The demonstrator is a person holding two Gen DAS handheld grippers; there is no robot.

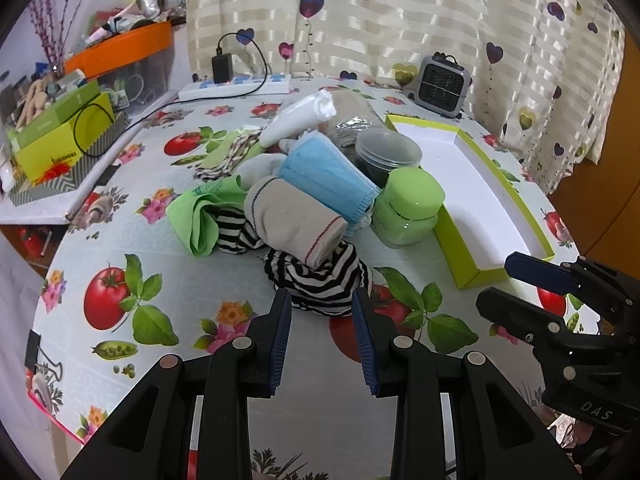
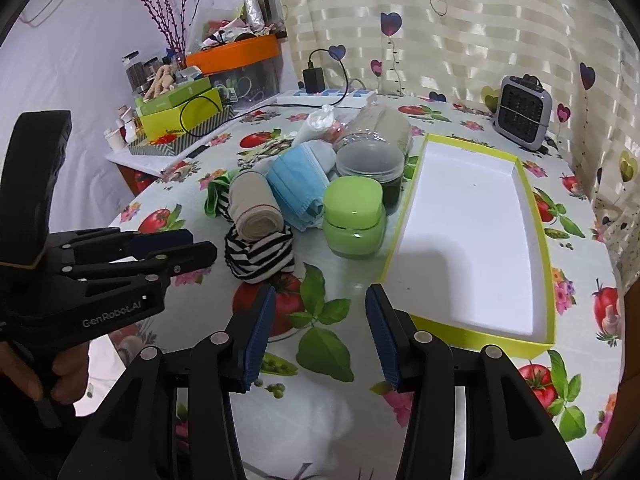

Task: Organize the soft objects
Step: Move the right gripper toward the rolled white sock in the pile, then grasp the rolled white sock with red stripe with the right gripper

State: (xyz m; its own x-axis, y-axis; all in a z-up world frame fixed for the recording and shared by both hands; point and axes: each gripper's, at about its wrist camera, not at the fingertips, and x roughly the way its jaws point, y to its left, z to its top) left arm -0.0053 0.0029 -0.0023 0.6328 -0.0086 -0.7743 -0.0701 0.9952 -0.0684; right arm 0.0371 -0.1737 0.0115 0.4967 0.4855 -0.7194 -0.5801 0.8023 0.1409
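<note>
Both grippers hover over the tablecloth [image 1: 120,248] with nothing between their fingers: left gripper [image 1: 322,300] parted, right gripper [image 2: 320,294] spread wide. At twelve o'clock from the left one, just beyond its tips, lies a striped cloth [image 1: 320,276] under a rolled beige sock [image 1: 296,220]. Behind these sits a blue mask [image 1: 328,176]; a green cloth [image 1: 200,216] is at eleven. A green jar [image 2: 354,220] stands beside the empty tray [image 2: 472,240], at one o'clock.
</note>
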